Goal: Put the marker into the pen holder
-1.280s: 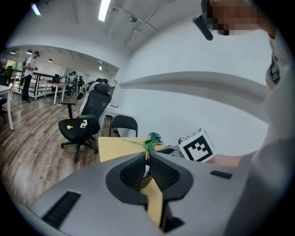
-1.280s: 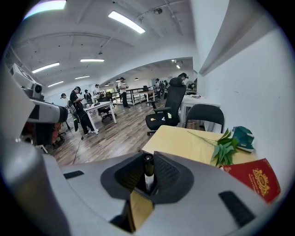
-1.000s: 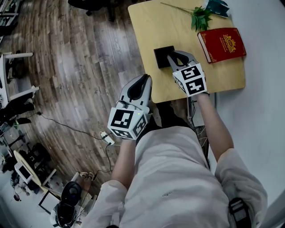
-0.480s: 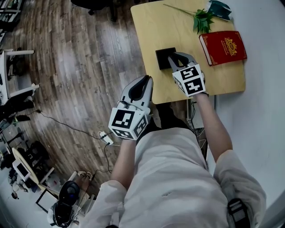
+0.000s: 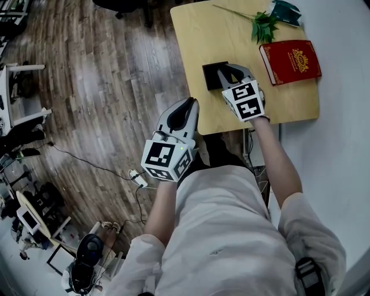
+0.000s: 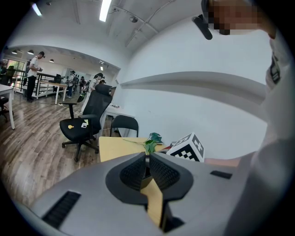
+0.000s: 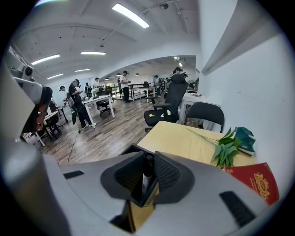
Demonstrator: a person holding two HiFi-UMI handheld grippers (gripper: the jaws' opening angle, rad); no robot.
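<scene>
A white marker with a black cap point(image 7: 146, 182) stands upright, clamped between the right gripper's point(image 7: 149, 156) jaws. Its lower end sits inside the square black open-topped pen holder point(image 5: 211, 75) on the pale wooden table point(image 5: 196, 34).

**Light wood worktop, four items on it**

Pale yellow-wood worktop point(image 5: 199, 40), rectangular with rounded corners, stands on a grey-brown plank floor point(image 5: 115, 87); a white wall runs along its right side. Black square pen holder point(image 5: 210, 73) sits near the middle, toward the near edge. Red book point(image 5: 291, 60) with a gold emblem lies flat at the right side, well apart from the holder. Green leafy sprig point(image 5: 263, 24) lies at the far right, thin stem pointing left. Teal object point(image 5: 283, 10) at the far right corner, touching the leaves; can't tell what it is.
</scene>
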